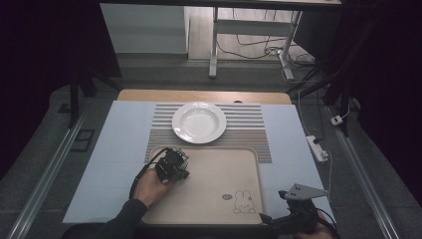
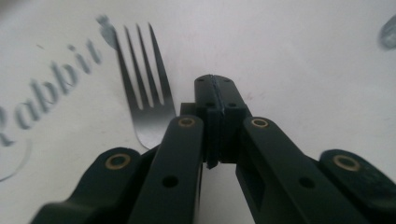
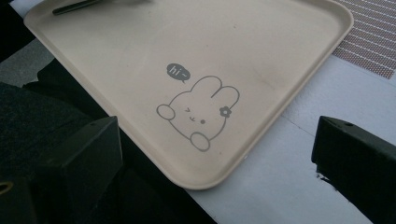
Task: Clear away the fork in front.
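Left gripper (image 2: 215, 93): jaws fully closed, empty; fork (image 2: 142, 84) lies just beside them on the tray (image 1: 239, 164). Open before straddling the handle. Right gripper (image 3: 215, 154): jaws wide, empty.

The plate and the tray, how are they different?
The plate is round and shiny white, while the tray is squarish with rounded corners and a dull beige. The plate is plain, but the tray has a little rabbit drawing printed on it. The plate sits on the striped mat, farther from the person; the tray lies nearer. A fork lies on the tray. Both have raised rims.
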`<state>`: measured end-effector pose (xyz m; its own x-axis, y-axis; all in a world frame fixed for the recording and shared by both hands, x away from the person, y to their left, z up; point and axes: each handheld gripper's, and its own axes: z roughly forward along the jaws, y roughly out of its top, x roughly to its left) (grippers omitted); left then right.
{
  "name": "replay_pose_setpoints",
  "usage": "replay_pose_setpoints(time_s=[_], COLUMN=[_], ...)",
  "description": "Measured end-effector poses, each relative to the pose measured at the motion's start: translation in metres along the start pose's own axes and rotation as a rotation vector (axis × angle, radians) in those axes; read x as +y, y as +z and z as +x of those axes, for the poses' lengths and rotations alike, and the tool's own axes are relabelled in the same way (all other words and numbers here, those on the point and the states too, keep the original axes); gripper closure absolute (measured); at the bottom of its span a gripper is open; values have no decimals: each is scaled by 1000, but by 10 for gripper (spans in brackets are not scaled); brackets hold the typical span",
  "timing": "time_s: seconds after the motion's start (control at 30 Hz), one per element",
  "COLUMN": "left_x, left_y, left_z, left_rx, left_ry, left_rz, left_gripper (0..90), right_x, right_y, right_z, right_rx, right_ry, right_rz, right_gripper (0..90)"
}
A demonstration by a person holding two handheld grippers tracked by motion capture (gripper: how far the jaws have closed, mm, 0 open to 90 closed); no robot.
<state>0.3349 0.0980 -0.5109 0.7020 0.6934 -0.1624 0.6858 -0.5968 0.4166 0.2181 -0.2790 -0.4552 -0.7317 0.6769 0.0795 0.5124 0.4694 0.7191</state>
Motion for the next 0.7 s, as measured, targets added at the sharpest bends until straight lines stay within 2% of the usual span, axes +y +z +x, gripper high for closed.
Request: replay_pose_setpoints(time_s=[0.07, 0.17, 0.47, 0.6, 0.7], left_x=[0, -2, -12, -16, -17], left_y=[0, -2, -11, -13, -15], left_z=[3, 8, 39, 48, 51], left_rx=[-14, 25, 33, 23, 41], left_ry=[-25, -45, -142, -165, -176], left_rz=[-13, -16, -23, -28, -21], left_gripper=[896, 896, 896, 896, 896], right_x=[0, 0, 0, 0, 0], right_y=[0, 0, 1, 1, 1], right_z=[0, 0, -1, -1, -1], right_rx=[1, 3, 10, 12, 14], right_ry=[1, 2, 0, 0, 2], right_rz=[2, 2, 14, 14, 13], right_gripper=[18, 18, 20, 20, 20])
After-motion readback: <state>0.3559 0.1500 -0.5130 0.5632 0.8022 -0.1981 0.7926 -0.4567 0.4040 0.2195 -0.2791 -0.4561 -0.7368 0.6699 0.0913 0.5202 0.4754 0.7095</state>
